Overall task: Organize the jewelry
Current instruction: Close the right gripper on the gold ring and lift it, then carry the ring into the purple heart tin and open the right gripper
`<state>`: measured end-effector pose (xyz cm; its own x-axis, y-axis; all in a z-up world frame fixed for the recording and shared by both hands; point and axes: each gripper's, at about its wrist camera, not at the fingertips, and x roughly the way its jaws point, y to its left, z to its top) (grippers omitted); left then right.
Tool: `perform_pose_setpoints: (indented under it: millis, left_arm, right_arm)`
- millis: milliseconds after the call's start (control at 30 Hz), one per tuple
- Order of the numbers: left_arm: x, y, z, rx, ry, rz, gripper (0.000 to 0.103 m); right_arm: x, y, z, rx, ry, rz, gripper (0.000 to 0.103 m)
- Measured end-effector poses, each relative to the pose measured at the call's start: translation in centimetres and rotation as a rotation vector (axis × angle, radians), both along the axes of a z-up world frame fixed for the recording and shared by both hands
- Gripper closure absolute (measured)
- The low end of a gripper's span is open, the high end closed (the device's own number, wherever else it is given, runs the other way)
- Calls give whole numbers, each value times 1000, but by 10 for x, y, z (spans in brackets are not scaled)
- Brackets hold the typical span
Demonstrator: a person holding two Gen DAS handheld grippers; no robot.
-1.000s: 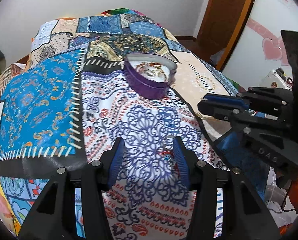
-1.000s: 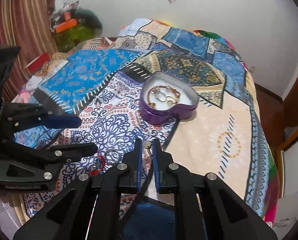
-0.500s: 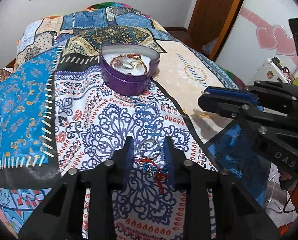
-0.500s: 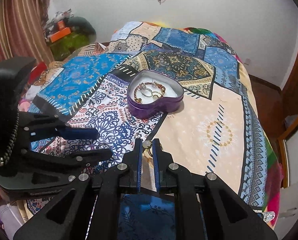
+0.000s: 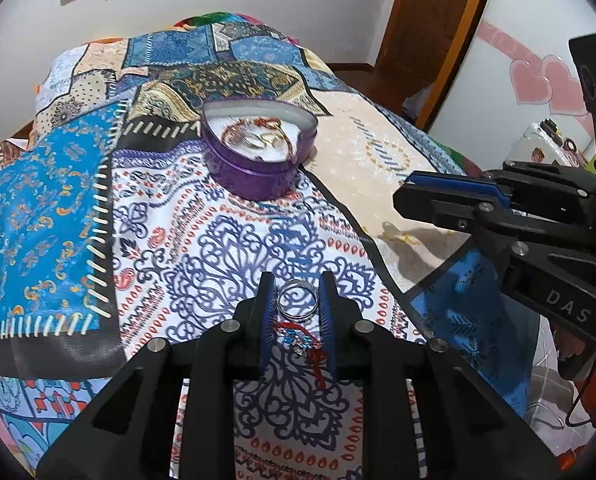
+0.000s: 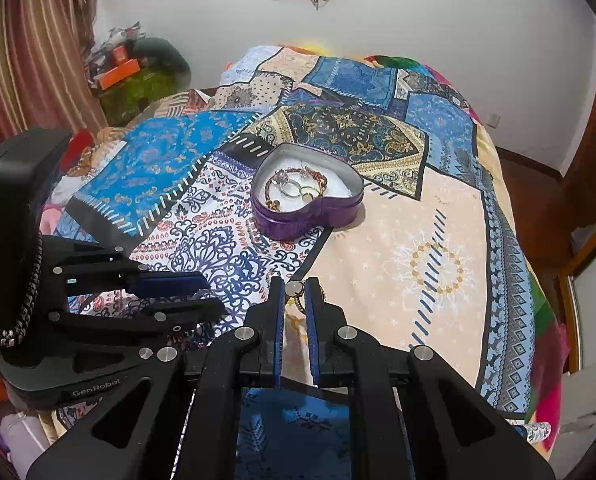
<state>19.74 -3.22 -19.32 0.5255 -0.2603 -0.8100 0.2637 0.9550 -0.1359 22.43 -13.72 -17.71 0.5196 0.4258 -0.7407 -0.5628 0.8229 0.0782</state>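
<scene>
Silver ring (image 5: 298, 297) between left gripper (image 5: 296, 286) fingertips

A bed covered by a colourful patchwork-print bedspread (image 6: 437, 264) carries a purple heart-shaped metal tin (image 6: 307, 196) (open, with rings and a bracelet inside). Nearer the cameras, a plain silver ring (image 5: 298, 298) lies on the white-and-blue patterned patch, just beside a red-and-blue beaded piece (image 5: 299, 338). A small gold-coloured piece (image 5: 395, 236) rests on the beige patch.
</scene>
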Motion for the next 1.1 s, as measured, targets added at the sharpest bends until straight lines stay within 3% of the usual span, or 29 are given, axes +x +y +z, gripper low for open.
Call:
perform_pose_setpoints:
  millis: [733,1100]
  left_arm:
    - [22,27,55,-33,-141,78,82]
    - [49,28,66,-46,-176,86,82]
  right_arm:
    - [15,9,26,52,-66,-10,94]
    - [36,10,36,80,-93,-27,94]
